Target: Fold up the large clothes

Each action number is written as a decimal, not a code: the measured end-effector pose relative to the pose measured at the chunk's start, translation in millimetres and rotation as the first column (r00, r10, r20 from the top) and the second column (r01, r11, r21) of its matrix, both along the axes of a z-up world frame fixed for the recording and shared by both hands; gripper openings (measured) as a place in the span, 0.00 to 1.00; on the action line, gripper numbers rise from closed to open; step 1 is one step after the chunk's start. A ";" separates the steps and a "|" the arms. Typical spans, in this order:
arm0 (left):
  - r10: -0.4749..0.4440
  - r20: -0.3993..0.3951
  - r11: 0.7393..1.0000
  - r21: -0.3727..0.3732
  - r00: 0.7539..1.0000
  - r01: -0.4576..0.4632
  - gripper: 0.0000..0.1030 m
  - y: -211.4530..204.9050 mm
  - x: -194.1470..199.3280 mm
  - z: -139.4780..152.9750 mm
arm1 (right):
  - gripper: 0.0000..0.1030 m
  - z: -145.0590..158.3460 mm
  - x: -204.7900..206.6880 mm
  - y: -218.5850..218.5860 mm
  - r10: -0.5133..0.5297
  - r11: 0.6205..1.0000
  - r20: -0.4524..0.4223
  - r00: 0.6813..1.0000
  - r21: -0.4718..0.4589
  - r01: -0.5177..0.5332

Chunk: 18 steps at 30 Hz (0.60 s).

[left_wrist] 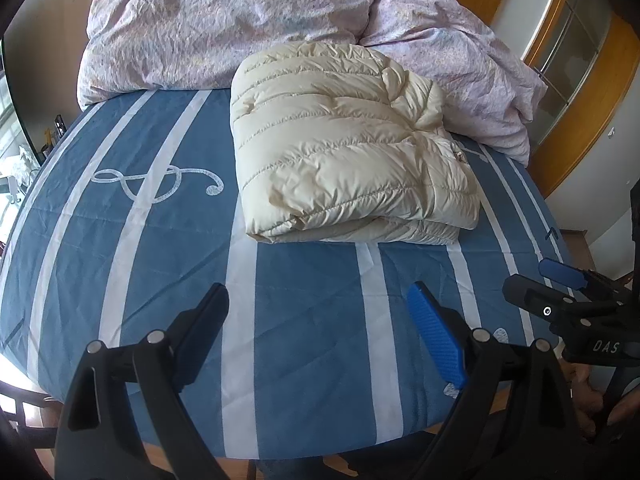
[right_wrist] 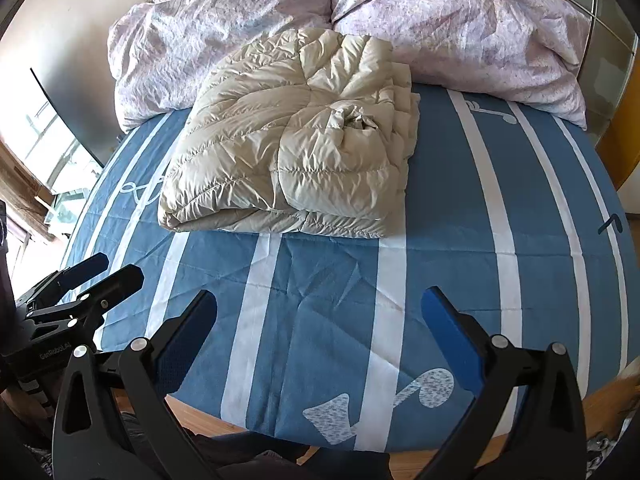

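A cream quilted down jacket (left_wrist: 344, 144) lies folded into a thick bundle on the blue striped bed sheet (left_wrist: 160, 240), with its folded edge towards me. In the right wrist view the jacket (right_wrist: 292, 148) shows a bunched sleeve on top. My left gripper (left_wrist: 318, 292) hovers over the sheet short of the jacket, open, nothing between its fingers. My right gripper (right_wrist: 320, 298) is likewise open and empty, near the bed's front edge. Each gripper shows in the other's view: the right gripper (left_wrist: 528, 276) at the right edge, the left gripper (right_wrist: 116, 268) at the left edge.
A crumpled pink floral duvet (left_wrist: 224, 20) is heaped behind the jacket across the head of the bed. A wooden wardrobe with glass doors (left_wrist: 580, 60) stands to the right. A bright window (right_wrist: 48, 152) is on the left. The wooden floor (right_wrist: 208, 416) shows below the sheet's front edge.
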<state>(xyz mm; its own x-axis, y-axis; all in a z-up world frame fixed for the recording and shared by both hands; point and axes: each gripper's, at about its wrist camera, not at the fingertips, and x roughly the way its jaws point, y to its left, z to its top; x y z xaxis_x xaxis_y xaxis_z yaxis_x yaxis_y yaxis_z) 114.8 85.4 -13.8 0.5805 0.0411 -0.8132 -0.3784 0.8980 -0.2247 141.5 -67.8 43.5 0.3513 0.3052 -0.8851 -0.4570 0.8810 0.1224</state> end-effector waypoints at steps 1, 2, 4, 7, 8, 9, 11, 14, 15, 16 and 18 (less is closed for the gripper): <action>0.002 0.002 1.000 -0.003 1.000 -0.002 0.88 -0.2 -0.4 -0.1 | 0.99 0.4 -0.2 -0.6 -0.004 1.000 0.002 1.000 0.002 0.004; 0.003 0.004 1.000 -0.006 1.000 -0.003 0.88 -0.2 -0.8 -0.4 | 0.99 0.8 -0.3 -1.2 -0.005 1.000 0.003 1.000 0.005 0.005; 0.006 0.006 1.000 -0.012 1.000 -0.006 0.88 0.1 -1.1 -0.7 | 0.99 1.9 -0.8 -2.2 -0.007 1.000 0.008 1.000 0.012 0.007; 0.012 0.009 1.000 -0.021 1.000 -0.012 0.88 0.3 -1.9 -1.4 | 0.99 3.2 -1.6 -1.5 0.001 1.000 0.014 1.000 0.021 -0.001; 0.014 0.009 1.000 -0.024 1.000 -0.013 0.88 0.9 -2.0 -1.4 | 0.99 3.2 -1.7 -0.7 0.004 1.000 0.015 1.000 0.022 -0.004; 0.015 0.009 1.000 -0.025 1.000 -0.015 0.88 1.5 -1.9 -1.6 | 0.99 3.0 -1.8 0.0 0.007 1.000 0.015 1.000 0.021 -0.007; 0.017 0.010 0.999 -0.029 1.000 -0.016 0.88 1.6 -1.9 -1.8 | 0.99 2.1 -1.2 1.1 0.012 1.000 0.010 1.000 0.023 -0.012; 0.016 0.009 0.999 -0.029 1.000 -0.016 0.88 2.4 -2.0 -2.2 | 0.99 0.3 0.3 2.5 0.020 0.999 0.001 1.000 0.030 -0.020; 0.019 0.009 0.999 -0.031 1.000 -0.018 0.88 2.6 -1.8 -2.5 | 0.99 -0.4 0.8 3.2 0.021 0.999 -0.003 1.000 0.031 -0.021; 0.020 0.009 0.999 -0.032 1.000 -0.020 0.88 2.9 -1.6 -2.6 | 0.99 -1.2 1.6 3.8 0.023 0.999 -0.007 1.000 0.033 -0.022; 0.023 0.008 0.999 -0.036 1.000 -0.023 0.88 3.8 -1.4 -3.1 | 0.99 -2.2 2.2 4.4 0.024 0.999 -0.012 1.000 0.034 -0.023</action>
<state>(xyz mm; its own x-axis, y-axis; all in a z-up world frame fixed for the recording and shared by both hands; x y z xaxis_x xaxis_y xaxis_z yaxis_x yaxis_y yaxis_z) 113.5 89.2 -16.9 0.5863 0.0252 -0.8097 -0.3967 0.8804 -0.2599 143.7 -63.4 41.3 0.3330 0.3435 -0.8781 -0.4757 0.8653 0.1581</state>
